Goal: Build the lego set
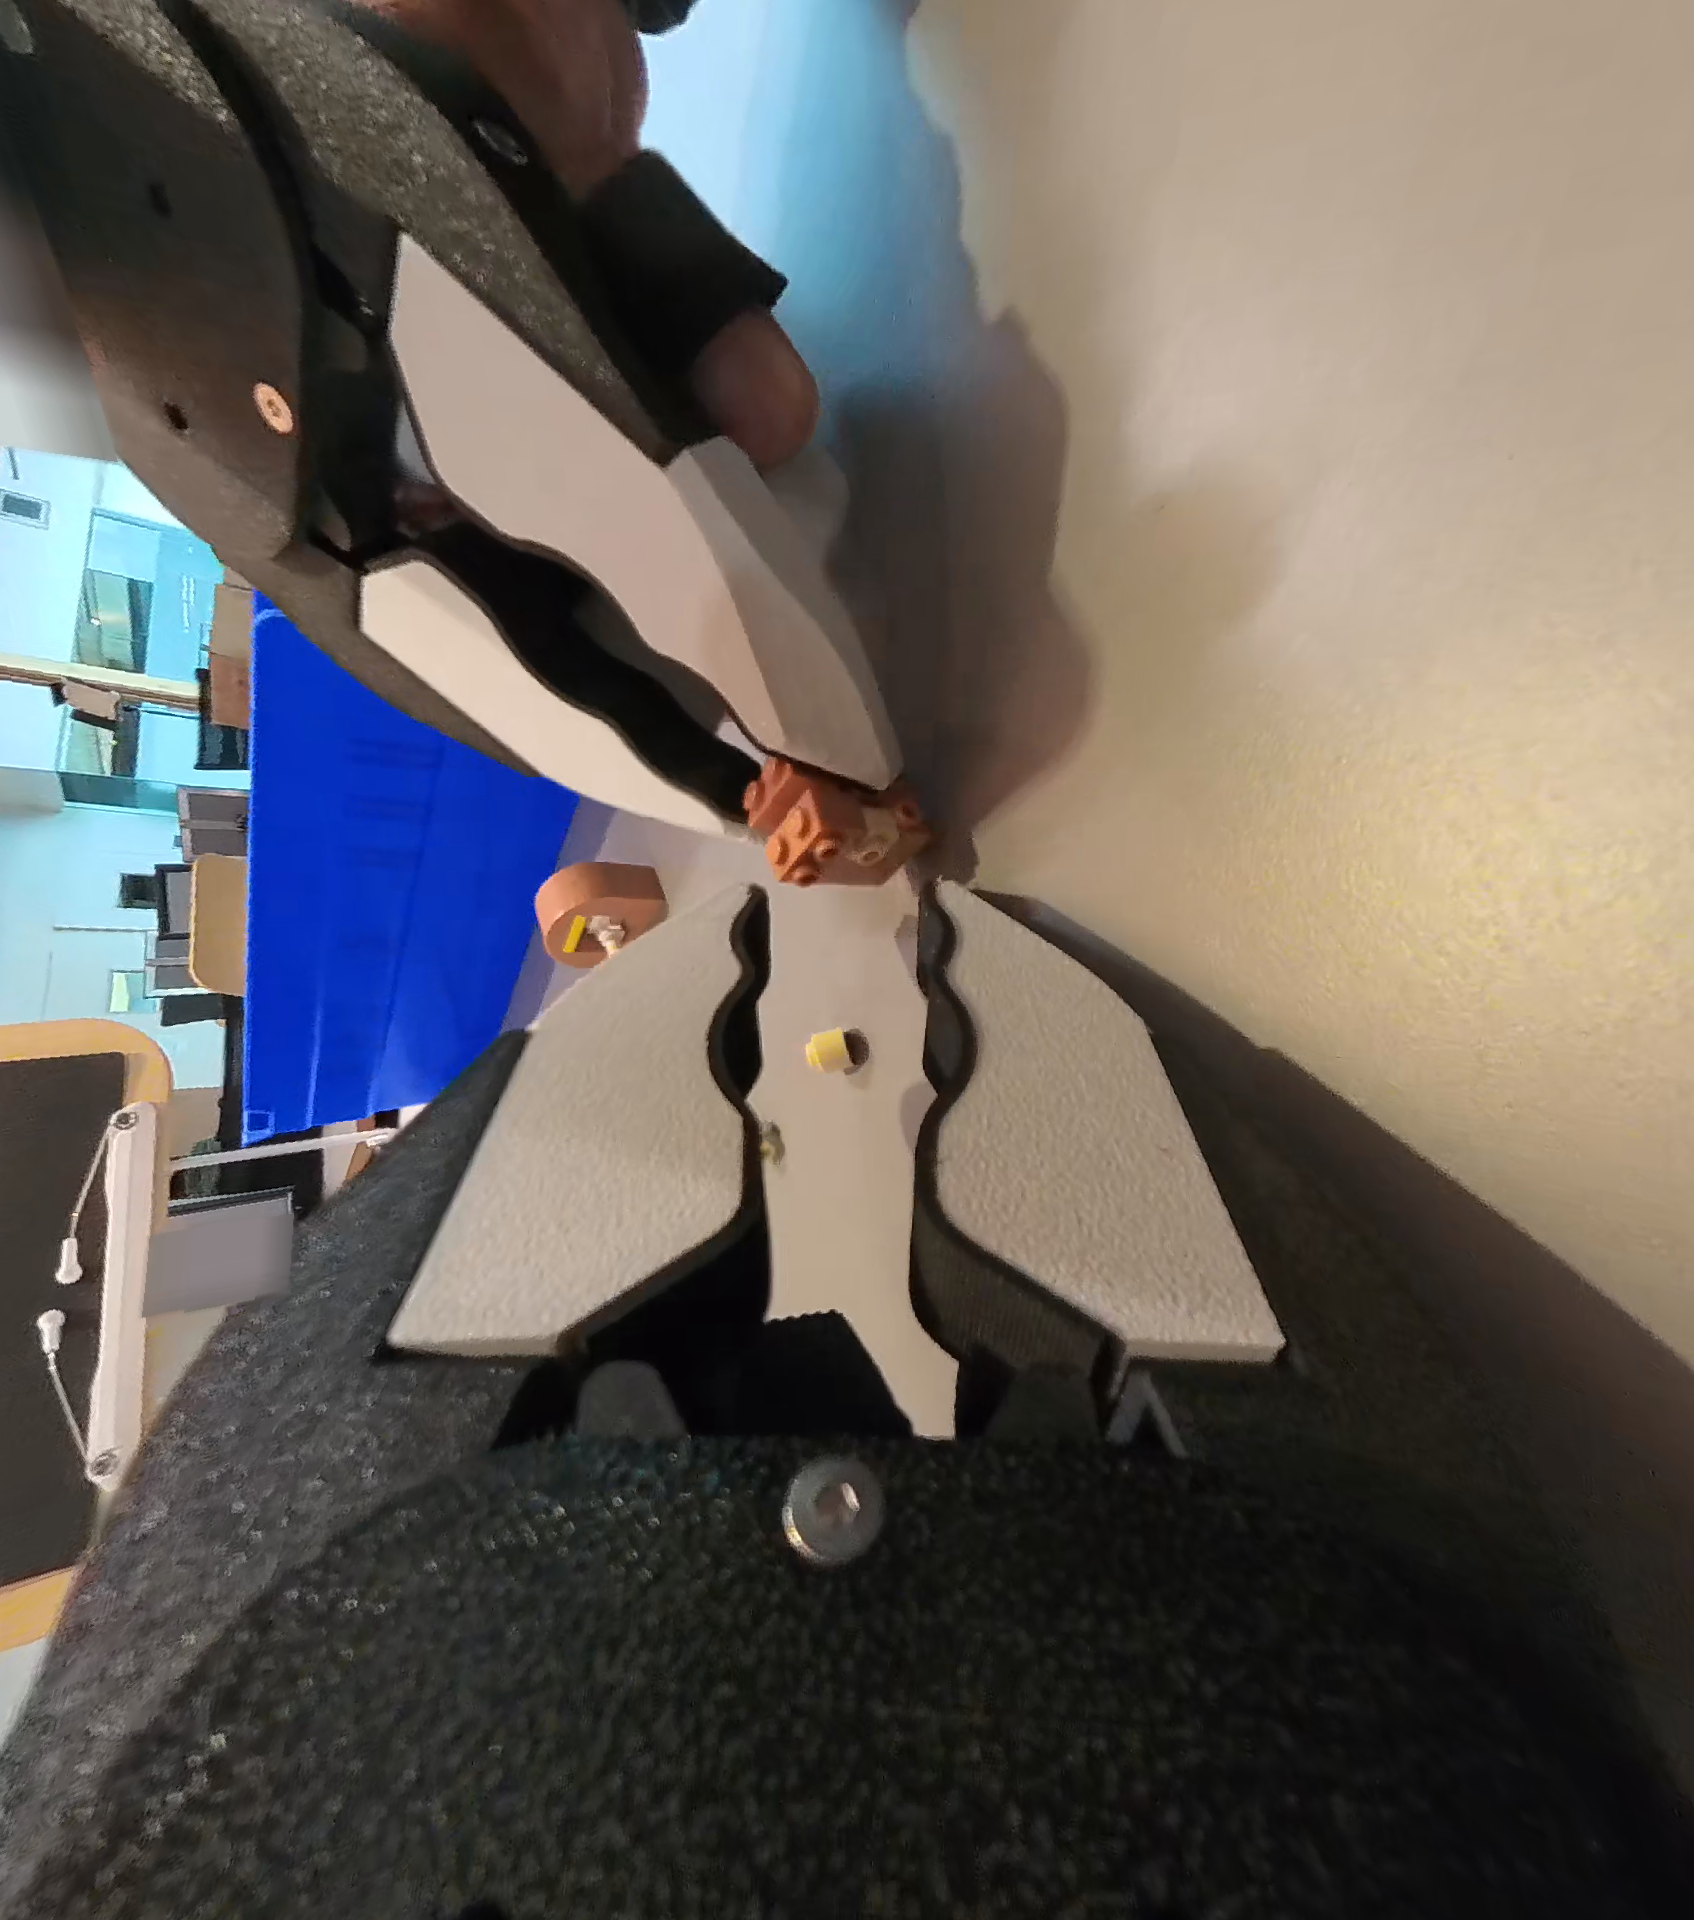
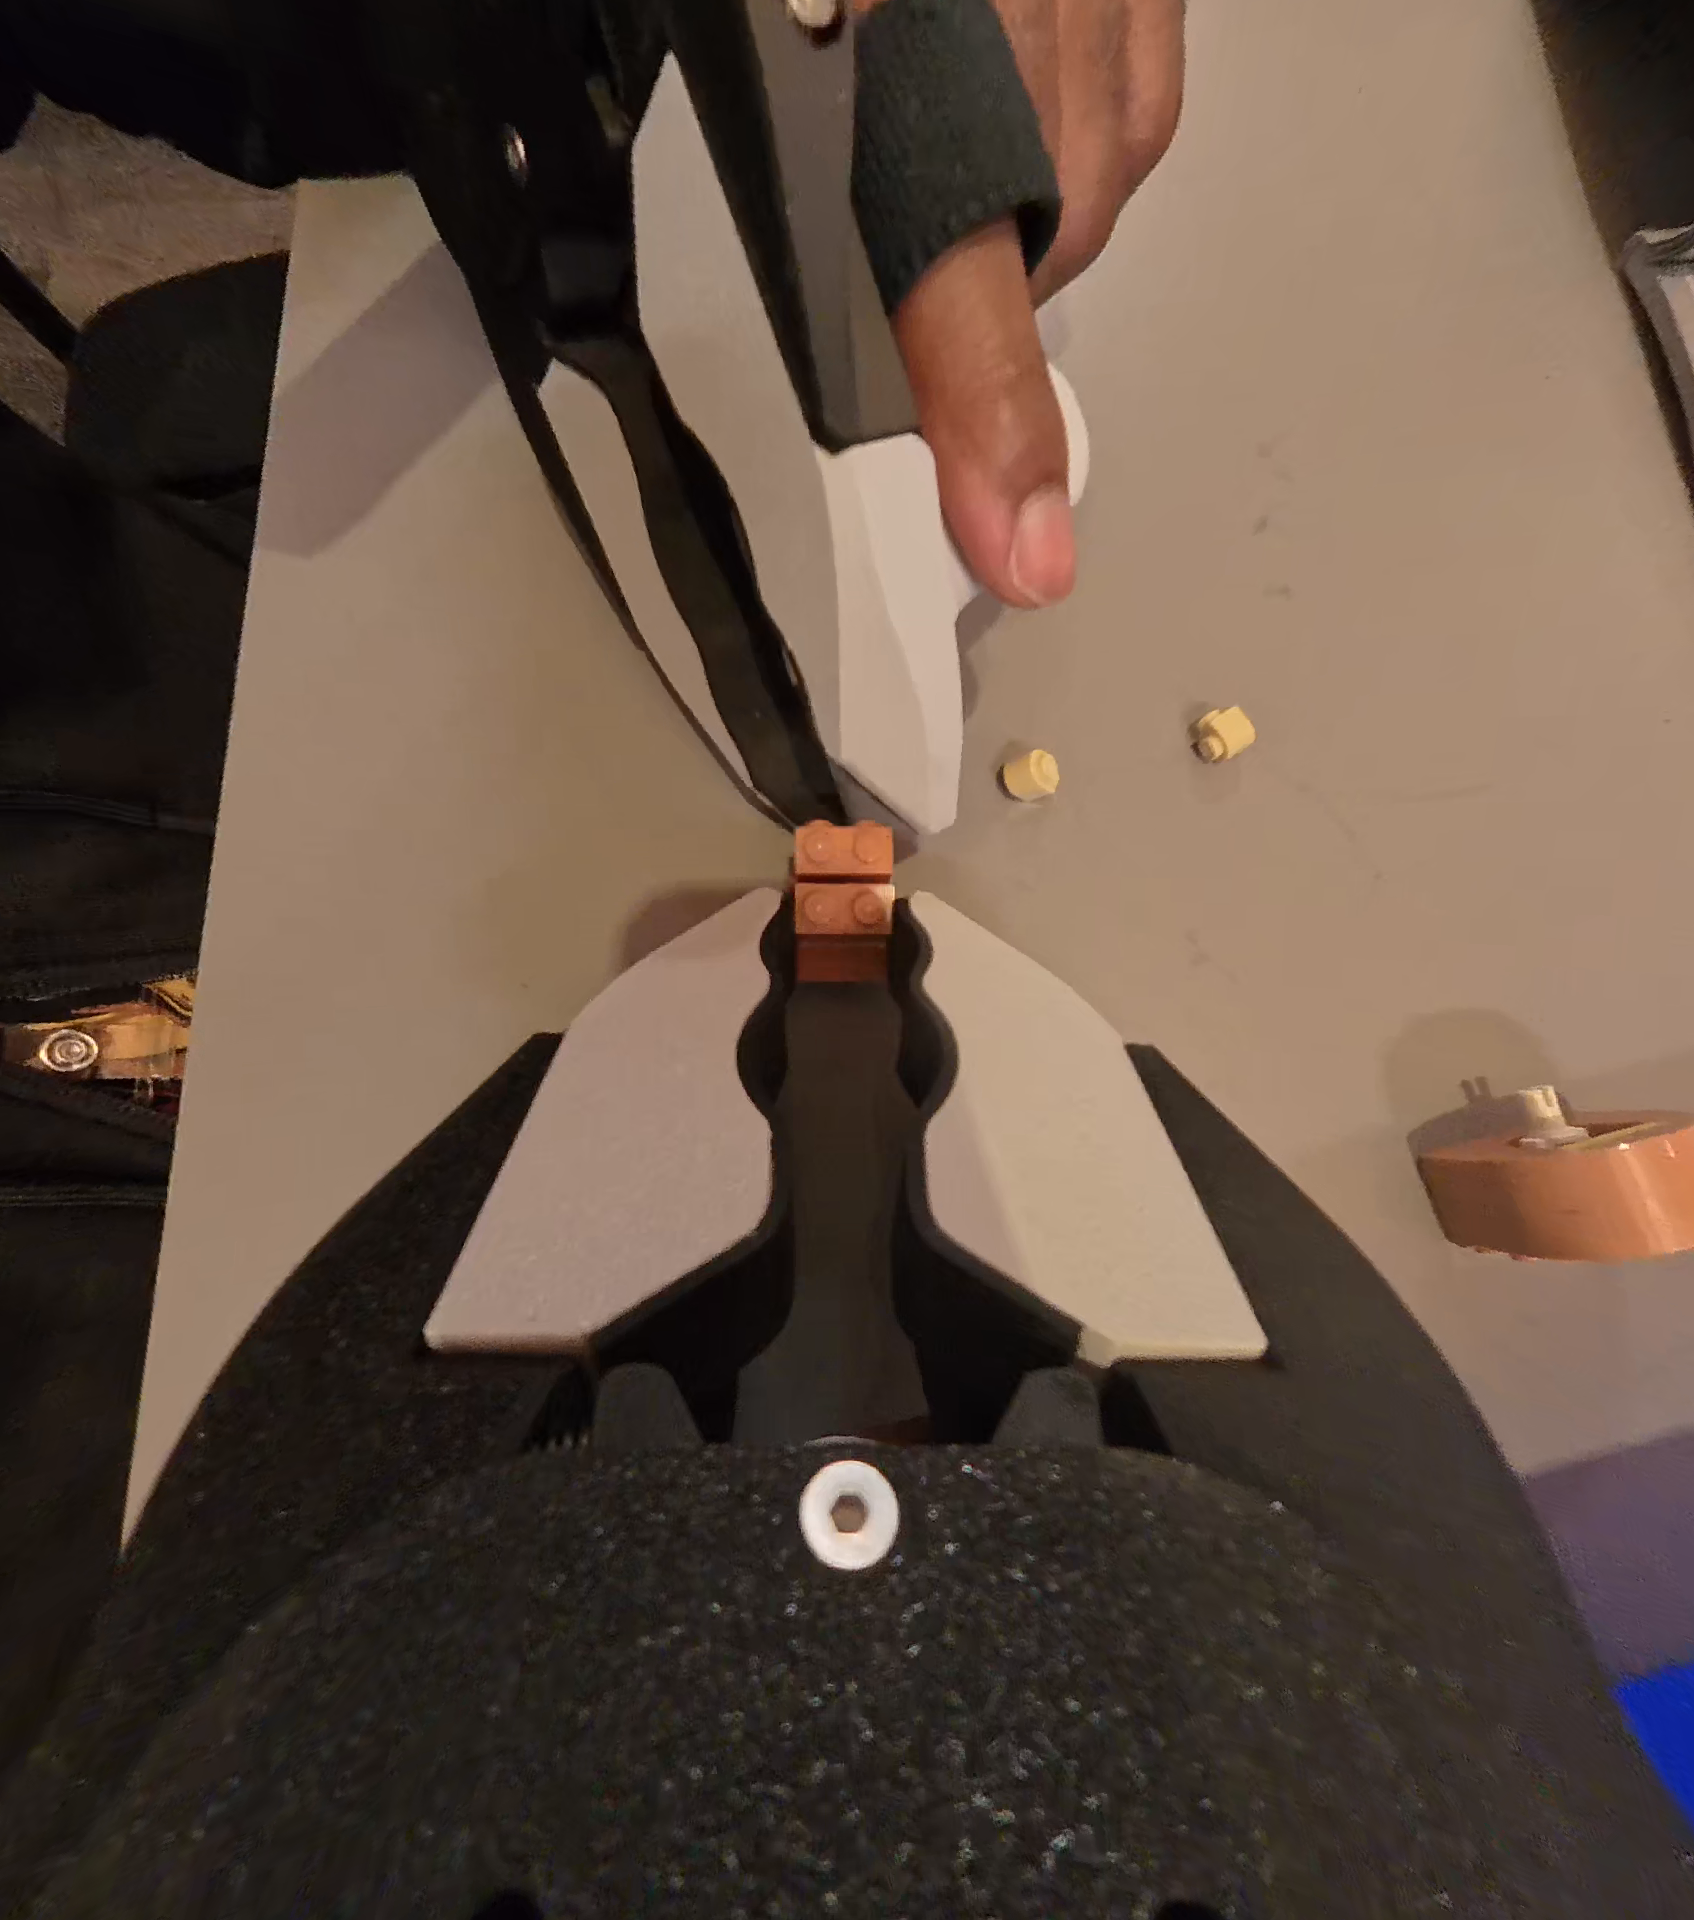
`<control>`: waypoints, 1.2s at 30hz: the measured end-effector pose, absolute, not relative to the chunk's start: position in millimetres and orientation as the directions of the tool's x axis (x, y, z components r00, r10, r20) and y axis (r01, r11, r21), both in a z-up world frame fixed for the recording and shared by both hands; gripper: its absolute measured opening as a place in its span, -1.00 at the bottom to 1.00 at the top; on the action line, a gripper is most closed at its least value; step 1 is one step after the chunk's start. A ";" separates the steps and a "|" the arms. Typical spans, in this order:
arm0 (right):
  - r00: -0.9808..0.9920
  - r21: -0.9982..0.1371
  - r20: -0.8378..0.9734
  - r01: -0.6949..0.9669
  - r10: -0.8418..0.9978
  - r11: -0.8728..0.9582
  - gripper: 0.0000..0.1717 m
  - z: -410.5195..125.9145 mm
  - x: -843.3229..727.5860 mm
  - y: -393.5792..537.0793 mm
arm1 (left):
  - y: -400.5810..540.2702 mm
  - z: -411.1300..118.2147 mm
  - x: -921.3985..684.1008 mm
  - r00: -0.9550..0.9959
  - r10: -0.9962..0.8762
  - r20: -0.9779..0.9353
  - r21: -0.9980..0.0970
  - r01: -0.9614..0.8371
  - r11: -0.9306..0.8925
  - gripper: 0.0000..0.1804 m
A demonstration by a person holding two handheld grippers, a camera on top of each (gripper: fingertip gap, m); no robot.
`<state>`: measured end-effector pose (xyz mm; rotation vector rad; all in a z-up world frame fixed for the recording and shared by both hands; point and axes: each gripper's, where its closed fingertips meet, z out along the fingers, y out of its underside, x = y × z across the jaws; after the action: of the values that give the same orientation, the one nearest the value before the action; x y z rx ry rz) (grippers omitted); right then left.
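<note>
The right hand-held gripper (image 2: 843,914) is clamped on a small brown toy brick assembly (image 2: 844,891), its two pale fingertips pressing the sides of the nearer brick, which carries two studs on top. A second brown brick joins it on the far side, sticking out beyond the tips, low over the grey worktop (image 2: 1342,520).

The left hand-held gripper (image 1: 843,899) stands with its jaws apart and nothing between them. In its own view the brown brick assembly (image 1: 827,831) sits just beyond its fingertips, gripped by the other tool, which comes in from the upper left. Seen from the right wrist, the left tool reaches down from above, its tip touching or just beside the far brick; I cannot tell which. A person's hand (image 2: 1009,312) with a black finger sleeve holds that tool.

Two small cream round pieces lie on the worktop: one (image 2: 1030,774) near the left tool's tip, the other (image 2: 1222,732) a little further right. A brown disc (image 2: 1581,1184) with white and yellow bits on top rests well apart, to the right. A blue panel (image 1: 386,883) stands at the worktop's far side.
</note>
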<state>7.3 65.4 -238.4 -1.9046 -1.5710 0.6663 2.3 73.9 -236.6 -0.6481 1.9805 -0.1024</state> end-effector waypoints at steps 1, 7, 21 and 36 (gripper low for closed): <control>0.183 -0.711 -0.024 0.688 0.983 -0.146 -0.81 -236.7 7.3 65.3 | 74.4 -235.9 2.6 -0.342 -0.483 -0.806 -0.340 -0.400 0.851 -0.68; 0.179 -0.765 -0.100 0.615 0.979 -0.191 -0.80 -223.6 7.7 63.9 | 75.2 -223.5 3.1 -0.275 -0.470 -0.839 -0.360 -0.367 0.858 -0.53; 0.093 -0.809 -0.185 0.551 0.978 -0.206 -0.80 -208.1 -1.4 47.1 | 55.5 -206.2 14.4 -0.203 -0.249 -0.947 -0.204 -0.216 0.955 -0.38; 0.028 -0.831 -0.190 0.528 0.981 -0.176 -0.80 -200.4 -6.1 35.3 | 40.7 -199.2 17.9 -0.207 -0.223 -0.953 -0.191 -0.162 0.968 -0.70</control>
<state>-6.1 35.3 -200.4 -1.7559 -1.5345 1.0562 17.9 40.7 -199.2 -0.2852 1.7869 -0.0561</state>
